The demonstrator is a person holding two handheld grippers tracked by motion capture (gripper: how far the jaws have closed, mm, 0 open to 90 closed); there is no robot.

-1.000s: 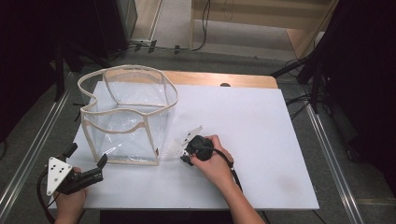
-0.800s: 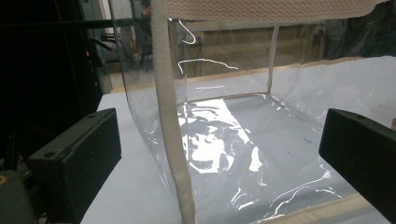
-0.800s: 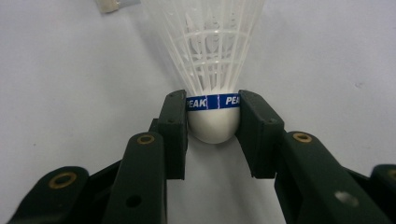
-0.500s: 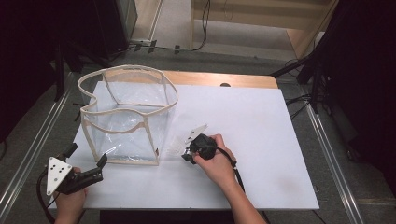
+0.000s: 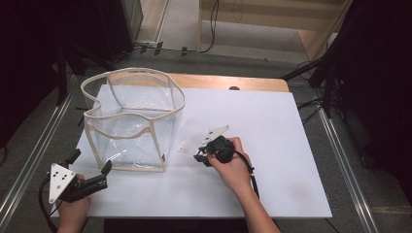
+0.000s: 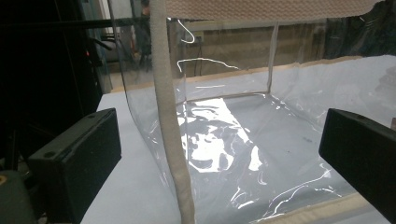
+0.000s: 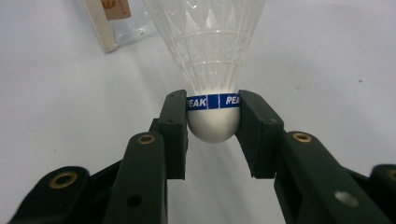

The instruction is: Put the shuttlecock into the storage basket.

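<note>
Right gripper view: tool [image 7: 212,121] clamps shuttlecock [image 7: 210,56] head.

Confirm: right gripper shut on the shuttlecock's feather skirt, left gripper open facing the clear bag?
Not quite. The right gripper is shut on the shuttlecock at its white cork base, at the blue band, not the skirt; the right gripper view shows it. The left gripper is open facing the clear bag.
</note>
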